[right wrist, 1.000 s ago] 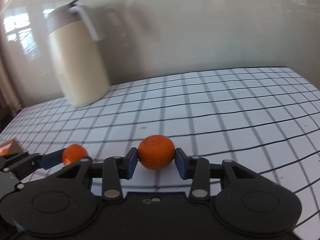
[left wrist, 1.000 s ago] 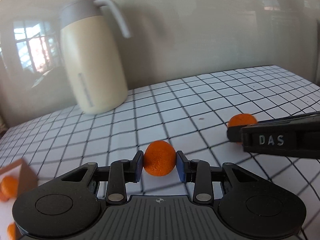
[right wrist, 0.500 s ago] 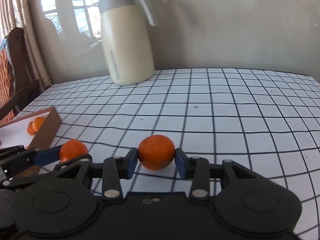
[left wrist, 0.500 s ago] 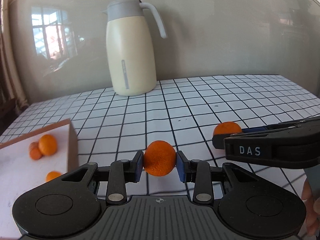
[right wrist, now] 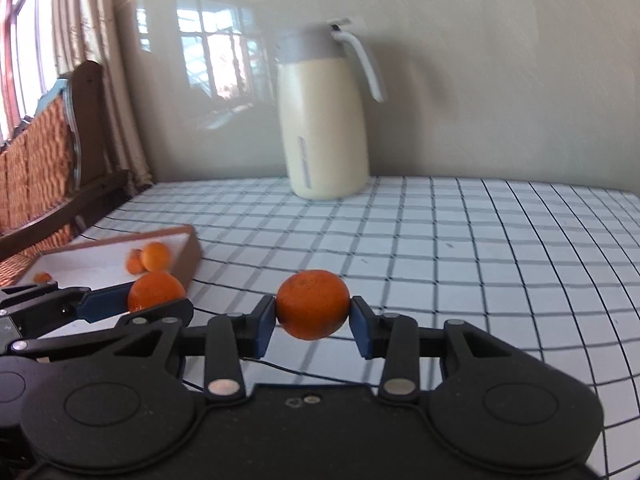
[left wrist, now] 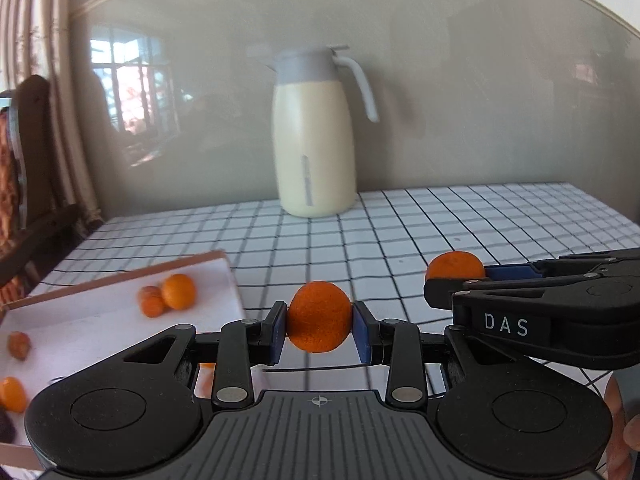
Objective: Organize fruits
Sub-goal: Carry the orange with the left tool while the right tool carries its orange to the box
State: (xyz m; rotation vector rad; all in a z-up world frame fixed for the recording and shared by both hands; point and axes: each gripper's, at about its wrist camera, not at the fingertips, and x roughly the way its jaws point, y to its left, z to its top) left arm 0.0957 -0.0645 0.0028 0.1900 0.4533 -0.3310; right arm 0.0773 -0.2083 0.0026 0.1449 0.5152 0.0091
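Tangerines are in transit: nearest the left wrist camera, the left hand-held gripper (left wrist: 319, 334) is clamped on one tangerine (left wrist: 319, 316), its blue pads pressing the fruit from both sides, clear of the checked surface (left wrist: 480, 224). Just to its right in that view, the right hand-held gripper (left wrist: 444, 280) comes in side-on with a second tangerine (left wrist: 455, 266) pinched at its tip; the right wrist camera shows that same fruit (right wrist: 313, 304) squeezed between its pads, with the left one's fruit (right wrist: 157, 290) off to the left. A little farther and to the left lies the shallow box (left wrist: 120, 276), brown-walled and white inside, already holding several loose tangerines (left wrist: 178, 291), two of them touching near its far side and others scattered toward the near left. Beyond it, a wooden chair with a woven back (right wrist: 44, 152) stands at the surface's left edge. At the far side, by the wall, a cream thermal jug (left wrist: 316, 156) with a grey lid stands upright, well apart from the box. The step in hand looks like carrying both fruits to the box. The next move would call for bringing each hand-held gripper over the box's white floor, low enough that the fruit does not bounce, aiming at a bare patch, and only then easing the pads apart; the left one is nearer the box and would likely go first.
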